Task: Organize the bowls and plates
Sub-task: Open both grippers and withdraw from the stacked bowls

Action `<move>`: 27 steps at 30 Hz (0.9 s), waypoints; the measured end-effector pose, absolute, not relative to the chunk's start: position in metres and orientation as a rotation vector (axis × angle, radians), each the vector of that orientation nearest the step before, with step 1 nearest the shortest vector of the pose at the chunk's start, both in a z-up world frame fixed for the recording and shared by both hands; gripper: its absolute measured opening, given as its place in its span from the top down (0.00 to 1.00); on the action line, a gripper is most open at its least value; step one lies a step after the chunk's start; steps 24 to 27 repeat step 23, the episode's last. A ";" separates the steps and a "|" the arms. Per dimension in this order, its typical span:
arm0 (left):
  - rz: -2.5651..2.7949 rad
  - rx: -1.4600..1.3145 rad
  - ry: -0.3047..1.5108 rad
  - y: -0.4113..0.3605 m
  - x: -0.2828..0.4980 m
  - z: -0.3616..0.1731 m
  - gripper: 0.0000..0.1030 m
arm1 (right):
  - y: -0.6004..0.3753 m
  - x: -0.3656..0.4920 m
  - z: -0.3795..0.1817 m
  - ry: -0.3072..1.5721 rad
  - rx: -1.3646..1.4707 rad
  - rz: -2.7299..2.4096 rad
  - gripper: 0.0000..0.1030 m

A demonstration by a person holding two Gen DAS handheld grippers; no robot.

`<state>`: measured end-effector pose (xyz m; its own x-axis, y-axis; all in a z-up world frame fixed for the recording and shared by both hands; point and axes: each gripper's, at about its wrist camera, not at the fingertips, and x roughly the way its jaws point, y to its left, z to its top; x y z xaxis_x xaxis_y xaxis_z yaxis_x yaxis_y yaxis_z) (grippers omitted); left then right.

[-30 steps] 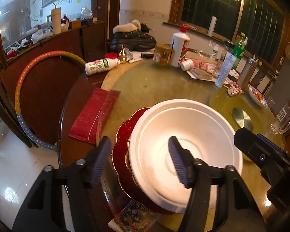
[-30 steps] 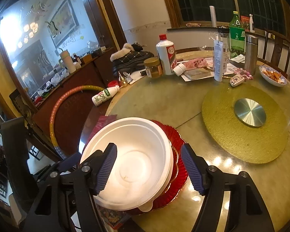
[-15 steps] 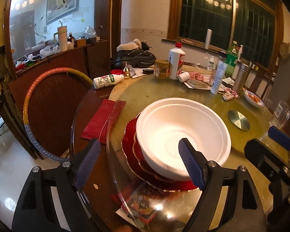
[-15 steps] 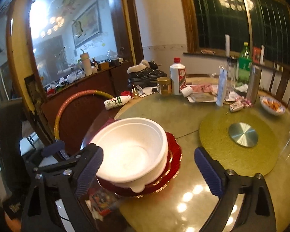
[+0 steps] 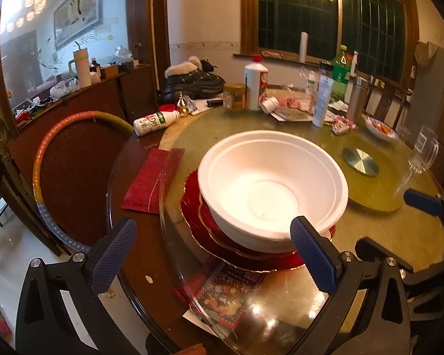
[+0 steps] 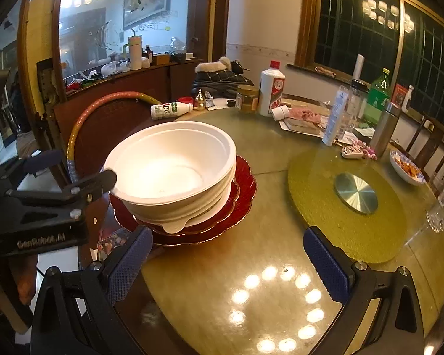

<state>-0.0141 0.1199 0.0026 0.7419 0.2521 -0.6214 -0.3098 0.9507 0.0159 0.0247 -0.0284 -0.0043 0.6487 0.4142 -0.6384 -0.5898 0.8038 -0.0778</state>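
**Both grippers clear of the stacked bowls**

The left gripper is opening, nothing between its jaws; the right gripper stands wide and empty. Just beyond both, white foam bowls sit nested on scalloped red plates near the round table's edge.

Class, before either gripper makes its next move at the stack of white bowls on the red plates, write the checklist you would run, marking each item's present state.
1. Left gripper jaws opening, nothing between them: ok.
2. Right gripper jaws open, holding nothing: ok.
3. White bowls nested upright: ok.
4. Bowls sit on red plates: ok.
5. Stack centred: not ok, plates jut unevenly.
6. Bowl count: cannot tell.
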 end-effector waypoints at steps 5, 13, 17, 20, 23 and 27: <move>0.292 -0.088 0.686 0.117 -0.014 0.001 0.00 | -0.028 0.025 -0.005 0.644 -0.311 0.570 0.00; 0.294 -0.093 0.689 0.115 -0.015 0.001 0.00 | -0.028 0.029 -0.005 0.651 -0.313 0.568 0.00; 0.277 -0.128 0.715 0.119 -0.012 -0.001 0.00 | -0.028 0.029 -0.003 0.646 -0.314 0.566 0.00; 0.281 -0.130 0.725 0.120 -0.010 -0.001 0.00 | -0.027 0.028 -0.003 0.645 -0.317 0.563 0.00; 0.288 -0.122 0.722 0.120 -0.010 0.000 0.00 | -0.027 0.028 -0.002 0.644 -0.319 0.565 0.00; 0.288 -0.122 0.722 0.120 -0.010 0.000 0.00 | -0.027 0.028 -0.002 0.644 -0.319 0.565 0.00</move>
